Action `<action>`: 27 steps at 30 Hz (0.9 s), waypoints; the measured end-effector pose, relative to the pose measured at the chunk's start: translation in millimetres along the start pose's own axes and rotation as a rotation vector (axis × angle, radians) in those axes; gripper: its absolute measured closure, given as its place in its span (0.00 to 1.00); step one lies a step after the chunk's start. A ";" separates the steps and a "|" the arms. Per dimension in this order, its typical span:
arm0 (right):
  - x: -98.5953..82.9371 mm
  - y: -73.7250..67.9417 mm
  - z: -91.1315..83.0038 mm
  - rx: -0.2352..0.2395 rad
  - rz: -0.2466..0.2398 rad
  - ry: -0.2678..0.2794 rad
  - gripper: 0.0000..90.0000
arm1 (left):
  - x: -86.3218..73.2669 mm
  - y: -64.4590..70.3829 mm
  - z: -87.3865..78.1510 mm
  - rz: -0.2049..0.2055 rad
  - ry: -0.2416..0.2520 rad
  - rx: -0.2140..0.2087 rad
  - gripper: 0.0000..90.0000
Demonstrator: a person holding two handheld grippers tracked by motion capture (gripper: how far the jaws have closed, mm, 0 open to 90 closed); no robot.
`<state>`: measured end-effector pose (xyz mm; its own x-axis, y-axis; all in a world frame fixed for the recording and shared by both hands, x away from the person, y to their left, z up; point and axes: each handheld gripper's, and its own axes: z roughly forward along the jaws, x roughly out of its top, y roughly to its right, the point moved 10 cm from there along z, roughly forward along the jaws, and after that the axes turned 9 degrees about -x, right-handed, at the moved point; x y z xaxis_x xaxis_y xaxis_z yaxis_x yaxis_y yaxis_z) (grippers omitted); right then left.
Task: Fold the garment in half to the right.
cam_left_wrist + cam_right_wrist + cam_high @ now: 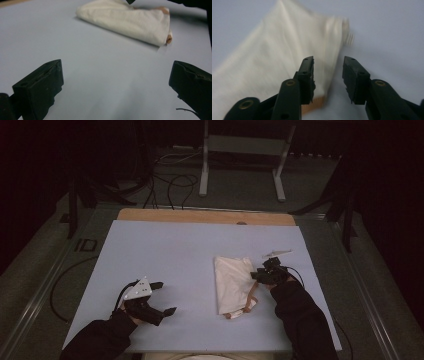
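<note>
A folded cream cloth (231, 281) lies on the pale mat (165, 250), right of centre, with a brownish strap (248, 301) along its near right edge. My right gripper (257, 276) hovers at the cloth's right edge. In the right gripper view its jaws stand a little apart, open (328, 62), the left jaw over the cloth (282, 57) and the right one over bare mat, with nothing held. My left gripper (164, 297) rests low over the mat at the near left, jaws wide open (116, 72) and empty, facing the cloth (130, 22) farther off.
A small white strip (276, 253) lies on the mat just beyond the right gripper. The wooden table edge (200, 216) runs along the far side. Beyond it, a metal stand (240, 150) and cables (170, 182) are on the floor.
</note>
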<state>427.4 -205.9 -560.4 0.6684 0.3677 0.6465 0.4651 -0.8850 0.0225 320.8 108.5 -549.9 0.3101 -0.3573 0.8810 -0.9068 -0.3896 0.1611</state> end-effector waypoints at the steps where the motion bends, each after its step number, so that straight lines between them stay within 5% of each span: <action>1: 7.2 -0.2 -1.6 0.005 0.000 0.014 0.65 | 0.0 -0.7 -0.6 0.004 0.008 0.006 0.00; 5: 23.2 -0.9 -2.9 0.019 0.009 0.039 0.61 | -0.9 -2.3 -2.1 0.009 0.010 0.021 0.00; 7: 46.7 -2.8 5.0 0.078 0.053 0.095 0.58 | 0.6 -4.0 -5.4 0.012 0.032 0.027 0.00; 13: 50.6 5.6 25.4 0.056 0.088 0.063 0.58 | 3.3 -7.0 -7.8 0.011 0.053 0.038 0.00; 19: 36.4 10.5 41.4 0.052 0.102 0.003 0.75 | 3.5 -7.5 -8.2 0.001 0.069 0.025 0.00; 23: 31.0 12.1 45.1 0.047 0.086 -0.015 0.96 | 3.6 -7.2 -7.1 0.002 0.067 0.024 0.00; 27: 36.6 17.7 41.2 -0.014 0.046 0.016 1.00 | 3.1 -8.0 -6.8 0.000 0.064 0.030 0.00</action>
<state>483.9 -196.3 -567.8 0.6795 0.3216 0.6594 0.4255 -0.9050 0.0029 327.1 116.2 -545.4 0.2904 -0.3029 0.9077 -0.8974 -0.4156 0.1484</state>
